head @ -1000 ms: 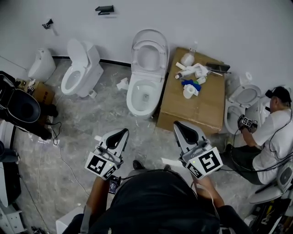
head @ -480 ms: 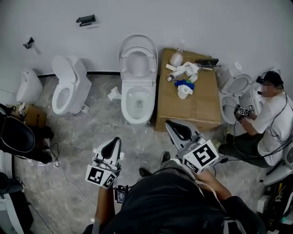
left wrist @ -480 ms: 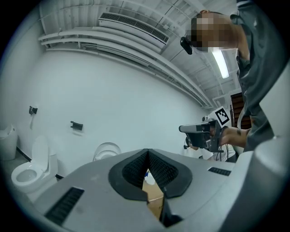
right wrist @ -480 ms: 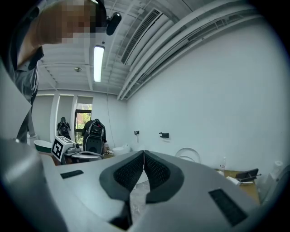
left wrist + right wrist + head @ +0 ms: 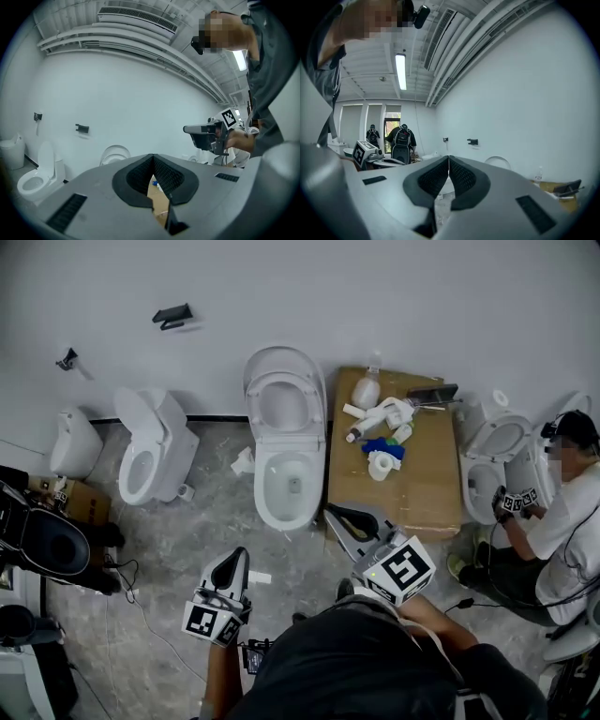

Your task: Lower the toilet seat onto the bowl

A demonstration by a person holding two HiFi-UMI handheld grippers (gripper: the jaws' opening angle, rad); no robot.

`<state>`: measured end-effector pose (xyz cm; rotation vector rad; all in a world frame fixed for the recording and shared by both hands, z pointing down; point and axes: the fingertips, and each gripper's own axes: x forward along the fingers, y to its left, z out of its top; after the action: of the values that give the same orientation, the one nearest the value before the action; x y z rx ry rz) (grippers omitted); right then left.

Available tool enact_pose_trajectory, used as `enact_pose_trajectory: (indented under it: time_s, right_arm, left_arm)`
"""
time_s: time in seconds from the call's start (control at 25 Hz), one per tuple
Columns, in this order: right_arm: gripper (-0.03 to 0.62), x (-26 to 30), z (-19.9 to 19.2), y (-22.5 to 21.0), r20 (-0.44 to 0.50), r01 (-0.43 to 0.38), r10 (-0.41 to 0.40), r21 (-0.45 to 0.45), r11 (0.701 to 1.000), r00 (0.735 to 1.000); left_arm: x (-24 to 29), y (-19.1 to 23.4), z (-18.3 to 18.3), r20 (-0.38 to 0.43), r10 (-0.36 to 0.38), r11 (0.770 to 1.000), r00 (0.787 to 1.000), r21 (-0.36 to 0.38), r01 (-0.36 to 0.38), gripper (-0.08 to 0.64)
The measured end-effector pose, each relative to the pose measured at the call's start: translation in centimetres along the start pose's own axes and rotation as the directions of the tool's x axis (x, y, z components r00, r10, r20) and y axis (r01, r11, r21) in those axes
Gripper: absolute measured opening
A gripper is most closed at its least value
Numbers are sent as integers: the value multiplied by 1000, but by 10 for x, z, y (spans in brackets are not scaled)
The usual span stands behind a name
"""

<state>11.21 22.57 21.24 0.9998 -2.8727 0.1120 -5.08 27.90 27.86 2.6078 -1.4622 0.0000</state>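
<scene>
The white toilet stands against the wall in the middle of the head view. Its seat point(image 5: 284, 401) and lid are raised above the bowl point(image 5: 290, 486). My left gripper point(image 5: 233, 561) hovers over the floor in front of the bowl, shut and empty. My right gripper point(image 5: 332, 512) is just right of the bowl's front, near the box corner, also shut on nothing. In the left gripper view the raised seat point(image 5: 114, 153) shows beyond my left gripper point(image 5: 153, 157). The right gripper view has my right gripper point(image 5: 448, 158) with the seat point(image 5: 497, 162) to its right.
A cardboard box point(image 5: 412, 486) with a bottle and plumbing parts lies right of the toilet. A second white toilet point(image 5: 150, 460) stands to the left, a black one point(image 5: 42, 542) further left. A crouching person point(image 5: 562, 521) works at more toilets on the right. Cables cross the floor point(image 5: 131, 601).
The right gripper has swung left, nearer the bowl's front. The left gripper has drawn back toward my body. The seat stays raised.
</scene>
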Motion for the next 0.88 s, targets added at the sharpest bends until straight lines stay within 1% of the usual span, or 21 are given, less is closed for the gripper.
enact_pose_trajectory:
  time_s: [0.16,0.24,0.36,0.48,0.52,0.64,0.76,0.88]
  right_arm:
    - [8,2,1,-39,1,-18,18,-6,1000,1000]
    - [8,5,-1,-52,1,-24,24,-7,1000,1000]
    - [8,11,-4,-59,2,-32,32,4,999,999]
    - [8,17,-8,-60,-5,-23,23,16,1000,1000]
    - [8,20,-10,-61,-11,-17,17,19,1000,1000]
    - [8,28,-12,-64,-24,17,-17,20,1000,1000]
    - [8,37,-6,-64,-26,69,-69,14,997,997]
    - [8,49,0,-62,-34,120,-120,2,993,992]
  left_arm:
    - [32,-13,10,12,5,1000,1000,8,-5,3]
    - [42,-15,7,-5,19,1000,1000,4,-19,3]
    - [53,-17,5,-20,16,1000,1000,-14,-16,3]
    - [61,-11,13,18,-8,999,1000,-42,9,3]
    - [64,-6,13,26,-16,999,1000,-41,17,3]
    - [69,9,10,14,-51,998,999,-29,52,3]
    - [76,29,4,-17,-88,996,996,-17,88,3]
    - [83,47,18,9,-139,990,990,0,139,3]
